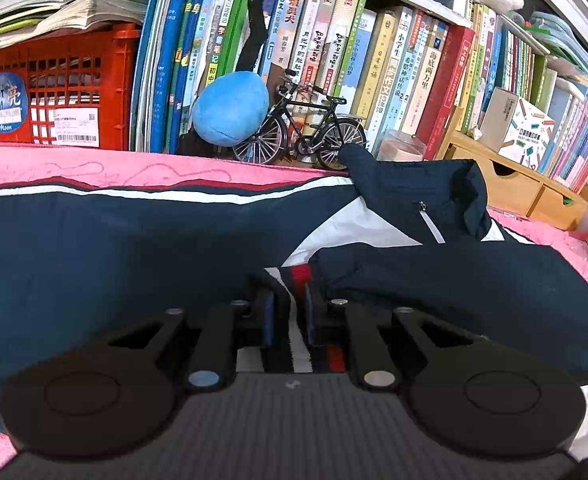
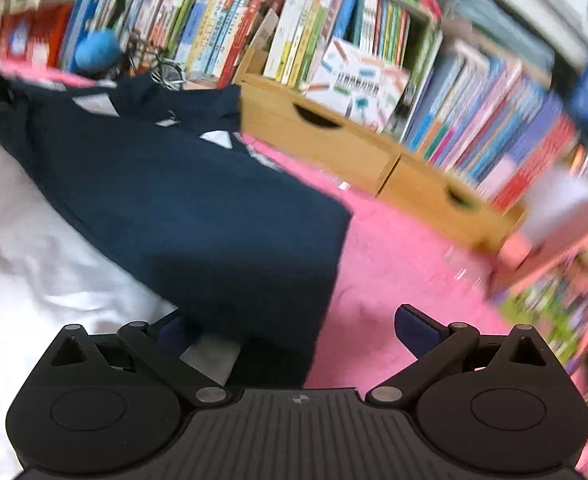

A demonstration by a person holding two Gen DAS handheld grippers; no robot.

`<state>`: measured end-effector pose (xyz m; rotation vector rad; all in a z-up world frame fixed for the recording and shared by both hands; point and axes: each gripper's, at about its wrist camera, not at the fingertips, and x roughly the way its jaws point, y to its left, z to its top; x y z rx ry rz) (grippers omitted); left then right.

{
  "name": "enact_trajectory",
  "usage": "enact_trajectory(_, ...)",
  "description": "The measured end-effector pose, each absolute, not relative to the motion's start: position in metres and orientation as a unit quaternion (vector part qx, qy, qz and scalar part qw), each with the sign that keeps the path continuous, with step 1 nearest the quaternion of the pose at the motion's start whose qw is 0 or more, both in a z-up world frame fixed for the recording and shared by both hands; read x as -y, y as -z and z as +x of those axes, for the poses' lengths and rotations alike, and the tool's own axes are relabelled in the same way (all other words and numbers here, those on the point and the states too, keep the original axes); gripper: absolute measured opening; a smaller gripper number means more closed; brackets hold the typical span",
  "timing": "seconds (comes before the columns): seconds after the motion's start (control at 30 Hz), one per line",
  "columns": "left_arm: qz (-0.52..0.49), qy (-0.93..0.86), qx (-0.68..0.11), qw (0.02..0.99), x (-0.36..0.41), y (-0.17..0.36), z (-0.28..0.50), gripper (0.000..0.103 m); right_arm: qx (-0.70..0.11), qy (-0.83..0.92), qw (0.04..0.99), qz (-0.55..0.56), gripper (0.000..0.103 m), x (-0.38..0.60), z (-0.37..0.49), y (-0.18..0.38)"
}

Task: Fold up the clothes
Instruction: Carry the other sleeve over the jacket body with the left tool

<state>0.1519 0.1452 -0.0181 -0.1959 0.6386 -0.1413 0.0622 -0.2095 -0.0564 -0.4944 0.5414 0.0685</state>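
While the left gripper [image 1: 289,312] is pinched tight on the jacket's [image 1: 93,264] striped cuff [image 1: 300,276], keep that clamp and carry the sleeve flat across the body. Jacket lies spread on the pink cloth [image 2: 394,256], collar toward the back edge. Right gripper [image 2: 294,332] gapes wide, holding nothing, straddling the sleeve end near the front edge; view blurred.

Both wrist views sit low over the jacket [image 1: 133,248], facing the bookshelf [image 1: 374,60]; the right one, blurred, looks further rightward, sharing jacket and shelf.
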Motion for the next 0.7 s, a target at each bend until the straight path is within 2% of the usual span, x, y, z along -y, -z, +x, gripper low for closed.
enact_trajectory(0.07,-0.1,0.074,-0.313,0.941,-0.147,0.019,0.152,0.016,-0.266,0.008,0.936,-0.23,0.103,0.223,0.071,0.055)
enact_trajectory(0.27,-0.115,0.105,-0.316,0.936,-0.15,0.022,0.154,0.016,-0.327,0.008,0.944,-0.044,0.102,0.295,0.088,0.053)
enact_trajectory(0.43,-0.137,0.114,-0.316,0.932,-0.156,0.023,0.156,0.017,-0.327,-0.019,0.939,-0.106,0.103,0.266,0.072,0.035)
enact_trajectory(0.57,-0.152,0.12,-0.316,0.929,-0.16,0.024,0.156,0.018,-0.297,-0.181,0.934,-0.074,0.103,0.244,0.045,0.003)
enact_trajectory(0.7,-0.147,0.12,-0.316,0.93,-0.158,0.023,0.156,0.019,-0.27,-0.237,0.932,-0.053,0.103,0.193,0.063,-0.015)
